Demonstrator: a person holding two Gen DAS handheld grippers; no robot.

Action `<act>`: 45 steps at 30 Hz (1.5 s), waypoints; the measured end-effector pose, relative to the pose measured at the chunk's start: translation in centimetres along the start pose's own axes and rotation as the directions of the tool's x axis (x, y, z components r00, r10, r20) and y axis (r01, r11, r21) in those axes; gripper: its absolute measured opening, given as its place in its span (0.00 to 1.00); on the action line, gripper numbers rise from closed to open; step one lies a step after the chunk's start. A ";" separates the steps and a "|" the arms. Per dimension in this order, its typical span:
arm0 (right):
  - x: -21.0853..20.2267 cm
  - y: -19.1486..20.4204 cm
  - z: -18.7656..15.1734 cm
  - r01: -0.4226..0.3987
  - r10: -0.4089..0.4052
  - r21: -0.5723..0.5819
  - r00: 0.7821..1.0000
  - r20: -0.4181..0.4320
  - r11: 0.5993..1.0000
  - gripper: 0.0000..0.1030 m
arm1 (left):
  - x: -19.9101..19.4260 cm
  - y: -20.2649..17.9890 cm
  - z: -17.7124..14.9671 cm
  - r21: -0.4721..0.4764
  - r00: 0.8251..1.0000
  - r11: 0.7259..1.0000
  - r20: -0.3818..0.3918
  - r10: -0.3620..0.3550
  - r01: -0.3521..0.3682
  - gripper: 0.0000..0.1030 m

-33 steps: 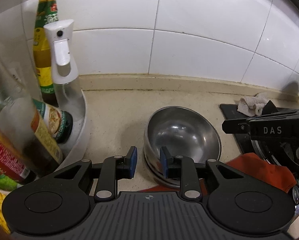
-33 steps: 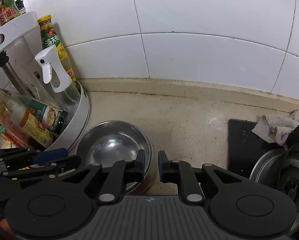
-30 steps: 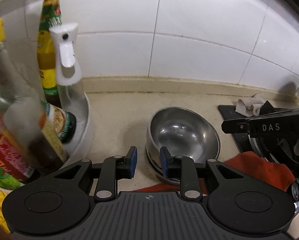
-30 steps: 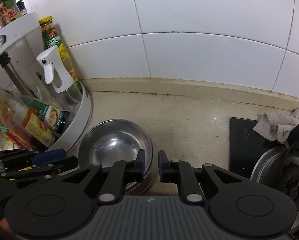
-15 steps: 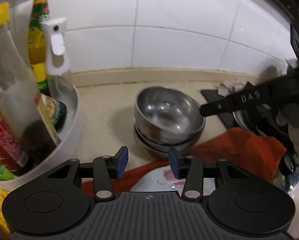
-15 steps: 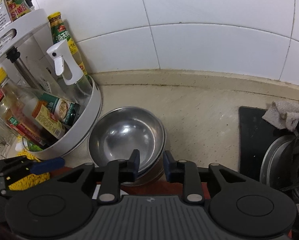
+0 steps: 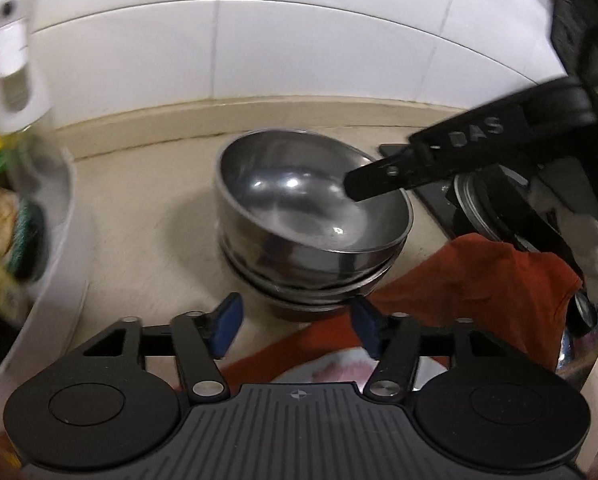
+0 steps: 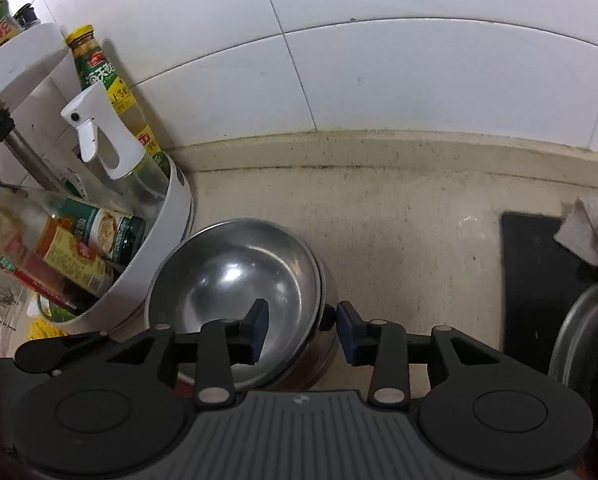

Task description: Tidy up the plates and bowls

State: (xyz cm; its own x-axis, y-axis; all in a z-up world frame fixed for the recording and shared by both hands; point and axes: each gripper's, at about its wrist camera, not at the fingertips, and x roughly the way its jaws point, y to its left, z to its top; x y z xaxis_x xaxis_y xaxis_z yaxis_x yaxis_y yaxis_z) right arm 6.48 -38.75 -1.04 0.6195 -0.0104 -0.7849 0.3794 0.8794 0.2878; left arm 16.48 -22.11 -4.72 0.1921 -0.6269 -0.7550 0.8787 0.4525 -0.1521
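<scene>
Tiled wall (image 8: pixel 379 80) is standing behind a beige desk (image 8: pixel 419 240); both are filling most of the two wrist views.

White round rack (image 8: pixel 155 264) is sitting at the left end of the desk, holding condiment bottles (image 8: pixel 95 236) and a white-headed spray bottle (image 8: pixel 95 136). A second tier of the rack is carrying more jars above.

Black hob panel (image 8: pixel 535 264) is lying at the right end, with a pale rag (image 8: pixel 591 228) on its far corner.

Stack of steel bowls (image 7: pixel 311 216) is resting on the desk just beside the rack wall, between rack and hob. The top bowl is sitting tilted in the ones beneath. In the left view an orange-red cloth (image 7: pixel 491 276) is lying in front of and to the right of the stack, touching its base. A white plate with a pink pattern (image 7: pixel 331 368) is lying partly under that cloth, mostly hidden by the claw body.

Left claw (image 7: pixel 295 326) is hanging just short of the stack; its jaws have just been opening, standing wide, nothing between the blue pads (image 7: pixel 227 322).

Right claw (image 8: pixel 301 332) is straddling the near right rim of the top bowl, one finger inside the bowl and one outside. Its jaws have just been opening; pads are standing clear of the rim, not pinching it.
</scene>
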 end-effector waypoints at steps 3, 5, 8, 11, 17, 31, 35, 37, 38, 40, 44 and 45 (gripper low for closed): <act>1.0 -0.8 0.9 -0.001 0.001 0.003 1.000 -0.006 1.000 0.32 | 0.7 -0.3 0.6 0.064 1.000 0.998 0.004 -0.005 0.005 0.76; 1.7 -1.4 1.6 -0.030 0.030 0.006 0.999 -0.028 1.000 0.33 | 0.9 -0.3 0.7 0.126 1.000 0.992 0.022 -0.001 -0.002 0.82; 2.7 -1.9 2.4 -0.098 0.098 0.000 0.993 -0.061 0.995 0.35 | 1.5 0.3 0.8 0.184 0.999 0.983 0.037 -0.018 0.011 0.92; 3.8 -1.9 2.8 -0.148 0.144 -0.031 0.984 -0.102 0.989 0.38 | 2.5 0.9 1.4 0.185 0.997 0.980 0.035 -0.075 0.067 0.93; 4.6 -2.7 3.4 -0.190 0.182 -0.054 0.976 -0.124 0.980 0.43 | 4.2 1.4 2.0 0.207 0.989 0.972 0.070 -0.131 0.114 1.00; 7.7 -4.9 3.9 -0.266 0.262 -0.015 0.957 -0.126 0.964 0.52 | 5.4 2.0 2.4 0.162 0.981 0.978 0.125 -0.151 0.130 1.00; 7.7 -5.4 4.0 -0.277 0.275 -0.004 0.955 -0.110 0.961 0.46 | 5.2 1.9 2.3 0.147 0.983 0.981 0.113 -0.142 0.125 1.00; 7.7 -5.6 3.9 -0.289 0.288 0.004 0.951 -0.115 0.957 0.45 | 5.2 2.2 2.1 0.136 0.986 0.983 0.093 -0.140 0.127 1.00; 7.7 -5.8 3.8 -0.293 0.292 0.013 0.950 -0.113 0.956 0.45 | 5.5 2.5 2.1 0.127 0.986 0.983 0.083 -0.142 0.131 1.00; 7.7 -5.9 3.8 -0.301 0.300 0.011 0.947 -0.116 0.954 0.45 | 5.6 2.7 2.2 0.103 0.986 0.985 0.073 -0.149 0.141 1.00; 7.6 -5.7 3.8 -0.298 0.295 -0.008 0.948 -0.116 0.955 0.46 | 6.5 2.0 2.9 0.127 0.989 0.984 0.061 -0.136 0.127 1.00; 7.6 -5.7 3.8 -0.292 0.289 -0.009 0.950 -0.115 0.956 0.46 | 6.7 1.9 3.2 0.126 0.990 0.984 0.049 -0.134 0.126 1.00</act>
State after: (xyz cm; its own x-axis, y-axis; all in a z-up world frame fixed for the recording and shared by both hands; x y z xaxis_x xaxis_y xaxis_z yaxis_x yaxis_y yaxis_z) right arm 11.64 -45.67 -6.52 0.6193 0.2990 -0.7260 0.1762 0.8482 0.4996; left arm 20.84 -27.47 -8.00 0.0944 -0.7124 -0.6954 0.9440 0.2858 -0.1646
